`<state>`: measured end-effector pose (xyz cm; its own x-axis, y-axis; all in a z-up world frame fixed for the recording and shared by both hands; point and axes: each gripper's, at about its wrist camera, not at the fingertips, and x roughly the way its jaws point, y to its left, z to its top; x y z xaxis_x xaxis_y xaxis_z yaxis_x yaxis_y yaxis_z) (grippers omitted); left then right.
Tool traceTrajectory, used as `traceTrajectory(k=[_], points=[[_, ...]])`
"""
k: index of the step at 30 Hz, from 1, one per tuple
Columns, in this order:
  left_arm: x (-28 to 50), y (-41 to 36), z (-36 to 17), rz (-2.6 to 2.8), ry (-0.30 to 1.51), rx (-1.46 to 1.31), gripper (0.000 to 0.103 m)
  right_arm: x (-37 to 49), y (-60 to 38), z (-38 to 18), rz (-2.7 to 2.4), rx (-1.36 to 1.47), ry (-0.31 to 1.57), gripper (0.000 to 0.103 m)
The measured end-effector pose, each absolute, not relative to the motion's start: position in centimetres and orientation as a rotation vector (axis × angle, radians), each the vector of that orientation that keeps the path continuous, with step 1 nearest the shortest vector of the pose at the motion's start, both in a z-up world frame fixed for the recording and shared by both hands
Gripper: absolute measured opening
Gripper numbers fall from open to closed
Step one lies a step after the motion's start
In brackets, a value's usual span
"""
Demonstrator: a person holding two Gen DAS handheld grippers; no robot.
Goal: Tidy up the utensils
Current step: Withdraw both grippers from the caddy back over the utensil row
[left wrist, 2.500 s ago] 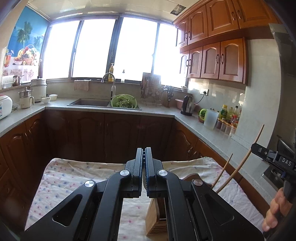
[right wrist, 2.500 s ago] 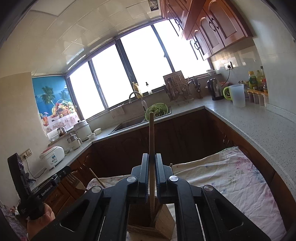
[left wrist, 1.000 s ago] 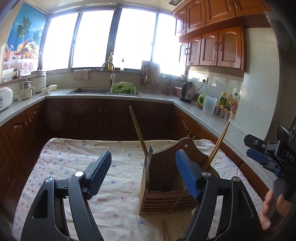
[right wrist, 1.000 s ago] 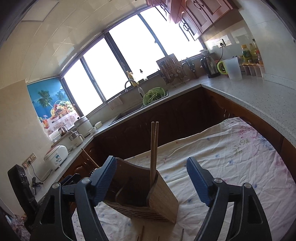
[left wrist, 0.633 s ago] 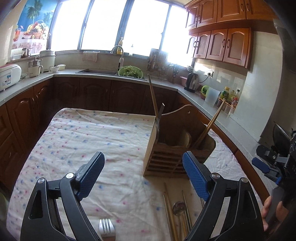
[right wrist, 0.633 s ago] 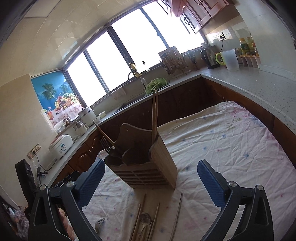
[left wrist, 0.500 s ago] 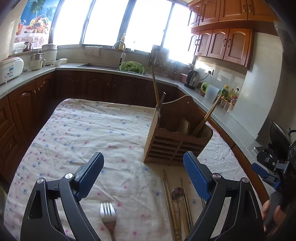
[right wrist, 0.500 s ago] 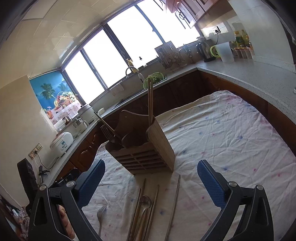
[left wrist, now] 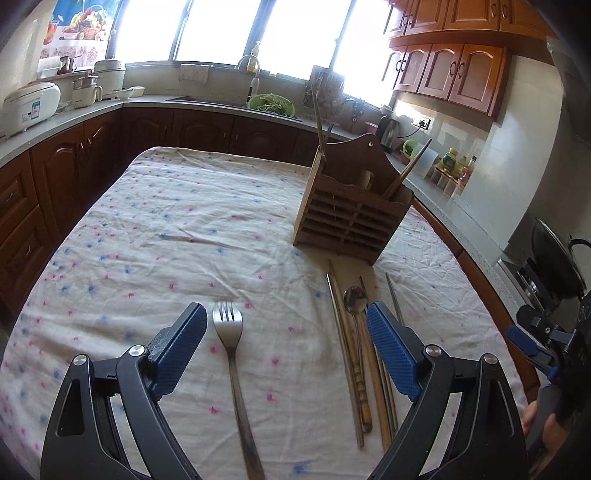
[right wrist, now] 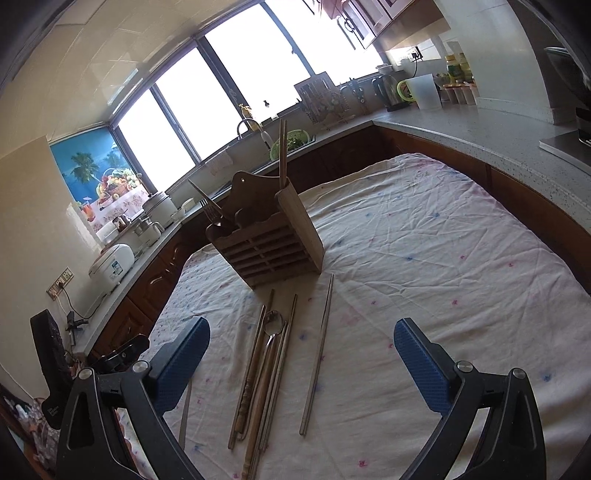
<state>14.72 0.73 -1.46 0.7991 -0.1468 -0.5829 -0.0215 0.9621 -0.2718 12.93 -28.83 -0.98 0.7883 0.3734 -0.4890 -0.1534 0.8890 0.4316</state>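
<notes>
A kitchen seen from two hand-held tools, both hanging over a cloth-covered counter (left wrist: 177, 229) whose white, wrinkled cloth is dotted with small pink and blue flowers. The left tool (left wrist: 286, 345) has its blue-padded jaws spread wide with nothing pinched; a steel fork (left wrist: 232, 354) lies on the cloth between them, tines toward twelve o'clock, close to the left pad. At about two o'clock from the fork lies a loose bundle of chopsticks (left wrist: 373, 369) with a spoon (left wrist: 354, 297) on top, bowl toward the wooden holder (left wrist: 351, 218), which stands upright at one o'clock, further back on the cloth. The holder carries a fork and chopsticks in its left compartment and more chopsticks leaning out at the right end. The right tool (right wrist: 301, 350) is likewise spread wide, having just been opening, and grips nothing; in its view one metal chopstick (right wrist: 319, 350) lies apart from the bundle, at its three o'clock side. Behind, dark wooden cabinets (left wrist: 74, 162) run under a pale speckled worktop to a sink below bright windows (left wrist: 218, 29), with a green colander (left wrist: 271, 105), a rice cooker (left wrist: 31, 105), a kettle (left wrist: 389, 129) and bottles along it; wall cupboards (left wrist: 454, 74) hang at upper right.
</notes>
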Motion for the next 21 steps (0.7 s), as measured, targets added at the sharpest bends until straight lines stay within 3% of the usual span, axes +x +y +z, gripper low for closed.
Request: traceTrajectory(k=[21], points=[[14.3,0.0,-4.5,-0.086,0.733,-0.285,0.09,12.1,-28.7,-4.5,0.252,0.356,0.692,0.101]])
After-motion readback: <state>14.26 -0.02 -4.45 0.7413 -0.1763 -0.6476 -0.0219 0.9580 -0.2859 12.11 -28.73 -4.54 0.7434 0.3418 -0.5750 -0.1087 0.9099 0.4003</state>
